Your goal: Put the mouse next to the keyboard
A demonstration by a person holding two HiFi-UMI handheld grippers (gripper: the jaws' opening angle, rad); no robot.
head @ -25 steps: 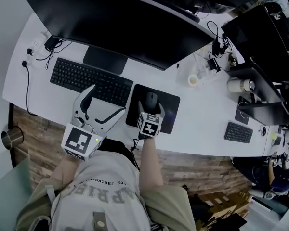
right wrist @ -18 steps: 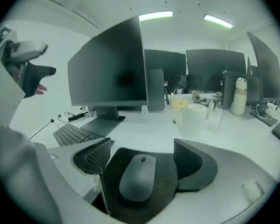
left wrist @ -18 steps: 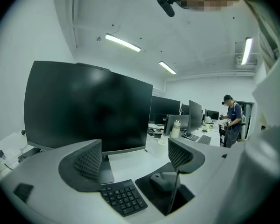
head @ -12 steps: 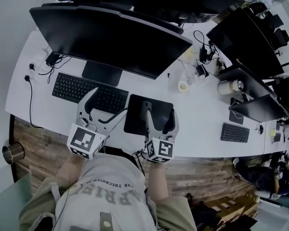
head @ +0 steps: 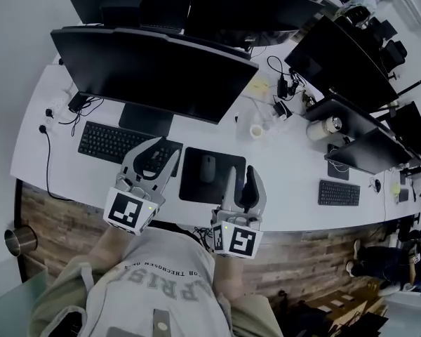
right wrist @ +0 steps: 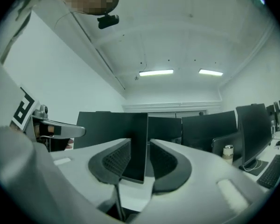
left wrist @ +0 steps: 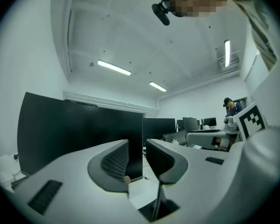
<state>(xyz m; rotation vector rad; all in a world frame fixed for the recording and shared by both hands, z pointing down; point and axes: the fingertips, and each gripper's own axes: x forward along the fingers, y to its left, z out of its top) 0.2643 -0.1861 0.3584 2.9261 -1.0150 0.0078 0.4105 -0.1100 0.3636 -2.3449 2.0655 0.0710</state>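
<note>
The dark mouse (head: 208, 168) lies on a black mouse pad (head: 196, 188), just right of the black keyboard (head: 119, 143). My left gripper (head: 163, 154) hovers over the keyboard's right end and points level at the monitor; its jaws have just been closing to a narrow gap that holds nothing (left wrist: 137, 161). My right gripper (head: 241, 175) is raised over the pad's right part, apart from the mouse. Its jaws have also just been closing, and only a slim empty gap is left between them (right wrist: 147, 161).
A wide monitor (head: 154, 69) stands behind the keyboard, with more screens (head: 337, 55) to the right. A small white cup (head: 257, 130), cables (head: 281, 90) and a canister (head: 323, 127) sit on the desk. A second small keyboard (head: 335, 192) lies far right.
My right gripper has lifted off the mouse and drawn back towards me, leaving it on the pad. The left gripper rose a little. Both pairs of jaws have narrowed.
</note>
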